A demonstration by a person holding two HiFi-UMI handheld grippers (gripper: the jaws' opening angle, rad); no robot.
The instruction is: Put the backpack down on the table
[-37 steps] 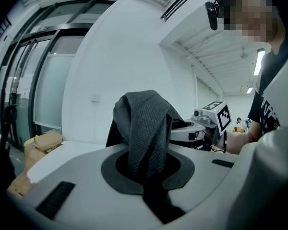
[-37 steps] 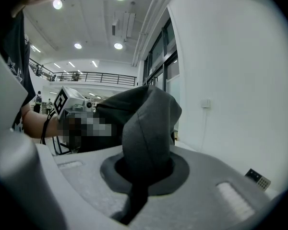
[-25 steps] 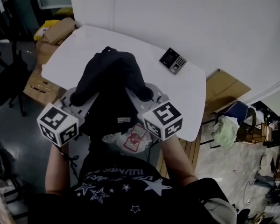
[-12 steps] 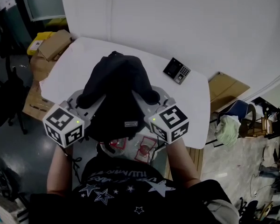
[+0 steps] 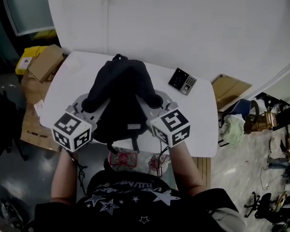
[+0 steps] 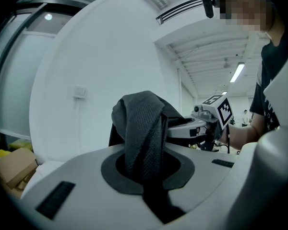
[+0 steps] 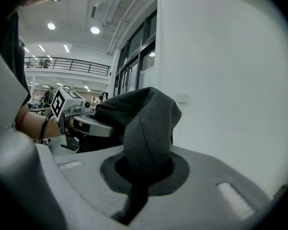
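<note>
A black backpack (image 5: 120,98) hangs between my two grippers over the near part of the white table (image 5: 193,124); whether its bottom touches the top I cannot tell. My left gripper (image 5: 89,108) is shut on the left shoulder strap (image 6: 143,138), which rises from between its jaws. My right gripper (image 5: 154,103) is shut on the right strap (image 7: 146,138) in the same way. The other gripper's marker cube shows in each gripper view: the right one (image 6: 220,108) and the left one (image 7: 63,99).
A small black and grey device (image 5: 182,81) lies on the table at the back right. Cardboard boxes (image 5: 43,62) stand left of the table, more cardboard (image 5: 229,88) to the right. A white wall runs behind the table.
Both grippers have carried the backpack forward, farther over the table top. The grips on the straps are unchanged.
</note>
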